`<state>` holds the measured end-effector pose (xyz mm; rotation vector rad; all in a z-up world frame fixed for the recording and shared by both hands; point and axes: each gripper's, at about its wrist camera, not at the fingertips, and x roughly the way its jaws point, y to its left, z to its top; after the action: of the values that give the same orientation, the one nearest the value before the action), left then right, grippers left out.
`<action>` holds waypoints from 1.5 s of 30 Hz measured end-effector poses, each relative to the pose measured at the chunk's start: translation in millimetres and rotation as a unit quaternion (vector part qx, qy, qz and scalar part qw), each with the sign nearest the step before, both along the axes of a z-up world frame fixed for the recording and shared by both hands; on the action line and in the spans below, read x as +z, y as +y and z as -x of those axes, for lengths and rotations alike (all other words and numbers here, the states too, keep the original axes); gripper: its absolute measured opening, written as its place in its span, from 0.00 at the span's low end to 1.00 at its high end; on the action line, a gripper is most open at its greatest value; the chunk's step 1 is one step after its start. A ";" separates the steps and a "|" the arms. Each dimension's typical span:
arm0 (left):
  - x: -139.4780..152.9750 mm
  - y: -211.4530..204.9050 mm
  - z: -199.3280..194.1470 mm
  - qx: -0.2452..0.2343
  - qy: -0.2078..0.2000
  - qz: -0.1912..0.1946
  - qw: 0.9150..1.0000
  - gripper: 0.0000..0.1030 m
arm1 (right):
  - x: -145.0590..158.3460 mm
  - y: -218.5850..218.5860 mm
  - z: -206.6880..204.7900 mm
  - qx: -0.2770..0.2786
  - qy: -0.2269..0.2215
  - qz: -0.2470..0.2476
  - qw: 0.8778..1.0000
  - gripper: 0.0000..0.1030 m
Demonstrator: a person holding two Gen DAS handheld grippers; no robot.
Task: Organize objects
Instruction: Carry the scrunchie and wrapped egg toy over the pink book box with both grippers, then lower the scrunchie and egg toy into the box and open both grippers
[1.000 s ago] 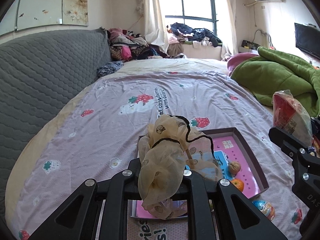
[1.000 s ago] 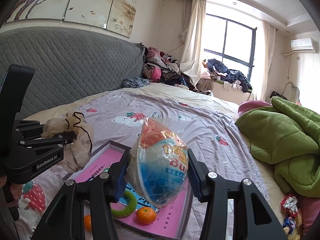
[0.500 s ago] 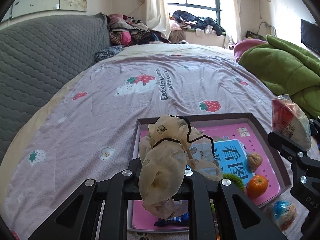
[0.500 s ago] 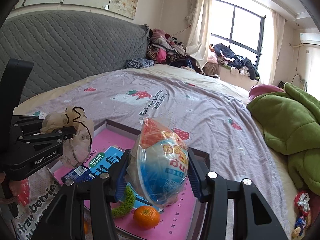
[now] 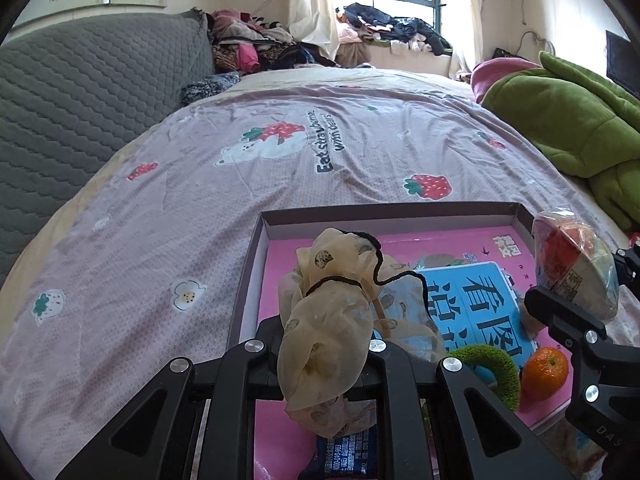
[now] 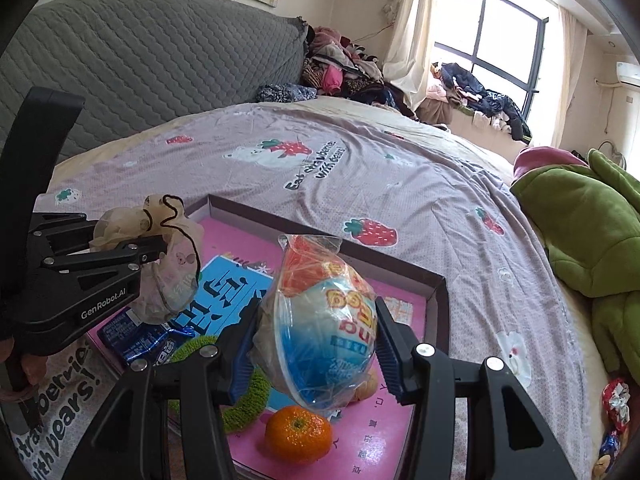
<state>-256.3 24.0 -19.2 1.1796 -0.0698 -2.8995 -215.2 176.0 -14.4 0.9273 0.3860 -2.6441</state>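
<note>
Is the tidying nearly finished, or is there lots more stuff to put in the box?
Partly done. Already lying in the pink box: an orange, a green ring and a blue packet. In hand: the left gripper holds a beige mesh pouch and the right gripper holds a wrapped toy egg, both above the box. Left: dropping those in, and perhaps the small wrapped items on the bed's edge.
</note>
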 end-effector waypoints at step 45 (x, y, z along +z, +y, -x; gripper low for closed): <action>3.6 -11.7 3.2 0.005 -0.077 -0.012 0.997 0.64 | 5.3 -5.3 -3.2 -0.002 -0.030 -0.020 0.999 0.57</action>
<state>-259.5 12.3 -15.6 1.4015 -0.0298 -2.8035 -212.0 170.8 -9.2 1.0194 0.4250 -2.6135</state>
